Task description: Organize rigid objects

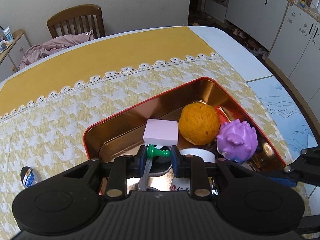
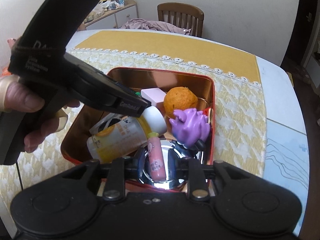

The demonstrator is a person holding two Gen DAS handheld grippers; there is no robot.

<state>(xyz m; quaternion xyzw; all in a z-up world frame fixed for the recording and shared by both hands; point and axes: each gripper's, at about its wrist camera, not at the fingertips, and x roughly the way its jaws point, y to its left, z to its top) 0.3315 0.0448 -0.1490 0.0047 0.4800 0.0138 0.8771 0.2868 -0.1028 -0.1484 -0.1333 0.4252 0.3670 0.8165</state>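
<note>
A red tin (image 1: pixel 140 105) with a gold inside stands on the checked cloth and holds an orange (image 1: pixel 198 124), a pink block (image 1: pixel 161 133) and a purple spiky toy (image 1: pixel 237 141). My left gripper (image 1: pixel 159 158) hangs over the tin's near part, shut on a small green chess pawn (image 1: pixel 157 152) that lies crosswise between its pads. In the right wrist view the same tin (image 2: pixel 213 100) also holds a white-capped bottle (image 2: pixel 120 138). A pink tube (image 2: pixel 157 158) rests on a shiny metal disc (image 2: pixel 170 182). My right gripper (image 2: pixel 156 160) straddles the tube, open, with gaps on both sides.
A hand (image 2: pixel 20 100) holds the left gripper's body (image 2: pixel 80 80), which reaches over the tin's left side. A small round packet (image 1: pixel 30 177) lies on the cloth left of the tin. A wooden chair (image 1: pixel 77 21) with pink fabric stands behind the table.
</note>
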